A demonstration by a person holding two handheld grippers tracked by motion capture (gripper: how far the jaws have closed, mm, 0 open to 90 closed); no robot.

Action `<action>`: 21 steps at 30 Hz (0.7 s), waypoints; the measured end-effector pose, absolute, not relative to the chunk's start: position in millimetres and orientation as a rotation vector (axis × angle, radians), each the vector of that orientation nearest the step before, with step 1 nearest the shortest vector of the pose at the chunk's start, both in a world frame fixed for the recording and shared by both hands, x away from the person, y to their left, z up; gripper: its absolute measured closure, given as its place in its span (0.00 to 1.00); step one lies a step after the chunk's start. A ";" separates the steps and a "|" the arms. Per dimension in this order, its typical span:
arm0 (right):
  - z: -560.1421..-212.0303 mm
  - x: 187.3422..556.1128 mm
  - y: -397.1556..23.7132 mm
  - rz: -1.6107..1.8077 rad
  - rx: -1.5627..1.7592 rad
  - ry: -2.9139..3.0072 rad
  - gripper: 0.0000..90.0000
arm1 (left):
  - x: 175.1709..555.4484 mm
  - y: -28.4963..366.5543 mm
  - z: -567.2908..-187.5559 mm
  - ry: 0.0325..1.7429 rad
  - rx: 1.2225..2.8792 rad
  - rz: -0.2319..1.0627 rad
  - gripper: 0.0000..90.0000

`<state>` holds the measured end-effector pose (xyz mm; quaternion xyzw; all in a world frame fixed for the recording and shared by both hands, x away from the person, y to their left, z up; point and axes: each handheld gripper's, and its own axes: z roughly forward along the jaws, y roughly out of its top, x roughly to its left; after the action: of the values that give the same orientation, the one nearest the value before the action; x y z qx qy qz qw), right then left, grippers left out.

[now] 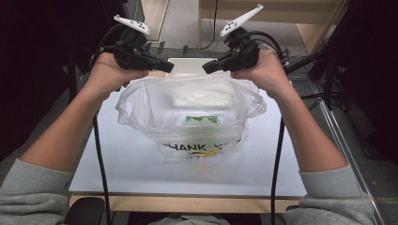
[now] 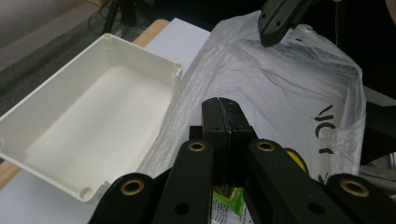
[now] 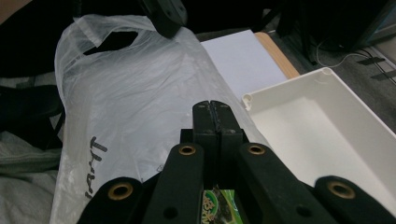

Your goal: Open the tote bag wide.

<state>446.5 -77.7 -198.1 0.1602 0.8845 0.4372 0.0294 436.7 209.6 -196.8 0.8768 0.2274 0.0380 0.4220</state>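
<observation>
A thin clear plastic bag printed "THANK YOU" stands open in the middle of the white table. A green packet lies inside it, also visible under my jaws in the left gripper view and the right gripper view. My left gripper hovers over the bag's far left rim, jaws pressed together with nothing between them. My right gripper hovers over the far right rim, also shut and empty. Their tips point at each other, a short gap apart.
An empty white rectangular tray stands just beyond the bag at the table's far edge. The white table top has bare room in front of the bag. Cables trail down from both grippers along the forearms.
</observation>
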 end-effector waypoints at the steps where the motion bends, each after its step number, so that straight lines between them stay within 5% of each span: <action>1: -200.6 446.1 -72.2 1.333 0.481 2.734 1.00 | 437.6 206.5 -200.8 0.569 2.198 0.084 1.00; 21: -290.6 452.6 -60.2 1.181 0.618 2.798 1.00 | 441.0 188.2 -271.1 0.622 2.231 0.064 1.00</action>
<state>452.6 -60.2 -290.6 0.1993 0.9027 0.3809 0.0210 441.0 188.2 -271.1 0.8821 0.2458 0.0254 0.4010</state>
